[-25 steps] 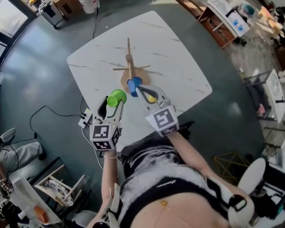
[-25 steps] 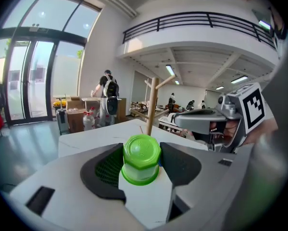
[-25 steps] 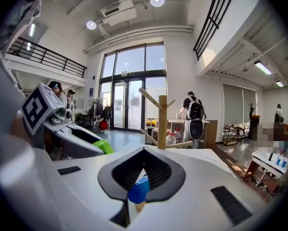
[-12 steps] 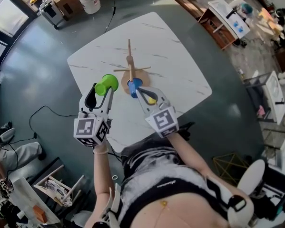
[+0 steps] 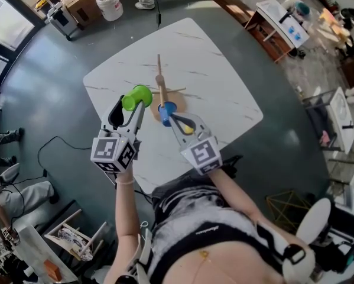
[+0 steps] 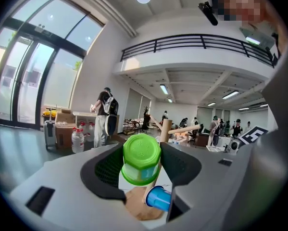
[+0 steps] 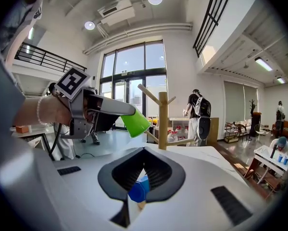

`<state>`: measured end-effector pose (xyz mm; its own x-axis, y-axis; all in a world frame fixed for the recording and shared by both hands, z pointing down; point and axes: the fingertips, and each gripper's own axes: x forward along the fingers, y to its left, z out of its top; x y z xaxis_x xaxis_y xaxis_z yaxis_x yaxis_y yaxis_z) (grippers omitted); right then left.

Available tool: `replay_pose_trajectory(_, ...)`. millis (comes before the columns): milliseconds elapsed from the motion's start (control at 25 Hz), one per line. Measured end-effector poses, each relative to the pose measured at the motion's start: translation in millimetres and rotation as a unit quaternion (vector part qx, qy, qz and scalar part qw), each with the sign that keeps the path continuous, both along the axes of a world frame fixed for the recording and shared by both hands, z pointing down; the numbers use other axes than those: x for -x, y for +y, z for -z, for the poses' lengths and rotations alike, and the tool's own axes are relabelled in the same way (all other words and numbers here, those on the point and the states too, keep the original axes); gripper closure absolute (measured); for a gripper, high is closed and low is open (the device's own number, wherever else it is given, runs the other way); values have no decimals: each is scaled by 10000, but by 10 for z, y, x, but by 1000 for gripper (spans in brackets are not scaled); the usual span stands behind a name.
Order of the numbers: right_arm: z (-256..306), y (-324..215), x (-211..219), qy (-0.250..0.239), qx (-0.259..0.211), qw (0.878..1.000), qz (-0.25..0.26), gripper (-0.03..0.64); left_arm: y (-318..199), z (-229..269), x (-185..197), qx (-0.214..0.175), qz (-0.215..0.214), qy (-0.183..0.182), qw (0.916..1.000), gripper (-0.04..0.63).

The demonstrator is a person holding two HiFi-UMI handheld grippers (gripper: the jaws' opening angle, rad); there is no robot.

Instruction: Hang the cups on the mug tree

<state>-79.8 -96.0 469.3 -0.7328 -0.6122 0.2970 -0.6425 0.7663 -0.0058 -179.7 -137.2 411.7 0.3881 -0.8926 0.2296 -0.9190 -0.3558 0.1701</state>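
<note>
Your green cup (image 5: 137, 97) lies on its side between the jaws of your left gripper (image 5: 133, 104), its flat base facing you and its mouth towards the mug tree (image 5: 160, 78). It is raised, just beside the pole. The tree is plain wood, an upright pole with slanted pegs, all bare, on a round foot on the counter (image 5: 224, 81). Your blue cup (image 5: 167, 109) sits low at that foot, tipped over and pinched in the closed jaws of your right gripper (image 5: 172, 116).
</note>
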Motion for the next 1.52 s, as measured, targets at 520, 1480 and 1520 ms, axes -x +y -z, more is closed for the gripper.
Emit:
replay_pose_trajectory(520, -3, -38, -55, 49, 92, 9999, -38, 614, -194, -330, -174, 299, -254, 274, 9989, 353)
replay_pose_trajectory(1480, -10, -35, -74, 135, 96, 9999, 40, 614, -128, -661, -144, 446, -319, -12, 9985, 286)
replay_pose_trajectory(1520, -6, -39, -68, 98, 94, 9999, 25, 614, -124, -653, -141, 430, -309, -32, 9986, 279)
